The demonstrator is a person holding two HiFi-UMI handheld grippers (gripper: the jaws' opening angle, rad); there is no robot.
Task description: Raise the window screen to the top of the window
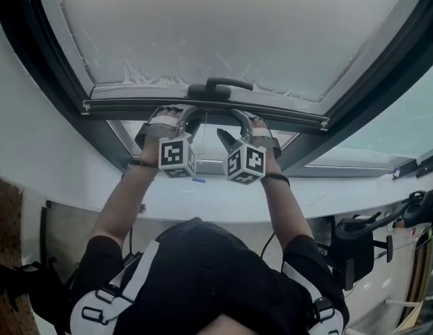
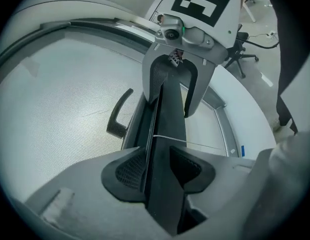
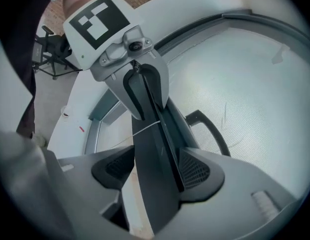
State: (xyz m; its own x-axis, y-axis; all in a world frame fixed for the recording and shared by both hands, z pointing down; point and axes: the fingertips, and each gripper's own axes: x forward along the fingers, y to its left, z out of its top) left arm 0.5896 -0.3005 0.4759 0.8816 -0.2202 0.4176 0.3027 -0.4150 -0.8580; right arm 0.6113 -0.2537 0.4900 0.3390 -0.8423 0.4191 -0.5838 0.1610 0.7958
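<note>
Soft, diffuse daylight came through the window screen (image 1: 237,26), which read as a pale, evenly bright field without hard glare. The person's dark clothing (image 1: 202,271) and the lower part of the head view were dim and backlit. The two gripper views showed strong fisheye bending and black vignetted corners, with the window screen sharp at centre and the nearest surfaces along the lower edge soft.

Dark screen bar (image 2: 168,131) between the fingers of the left gripper (image 2: 162,169), right gripper (image 2: 170,101) astride it ahead
</note>
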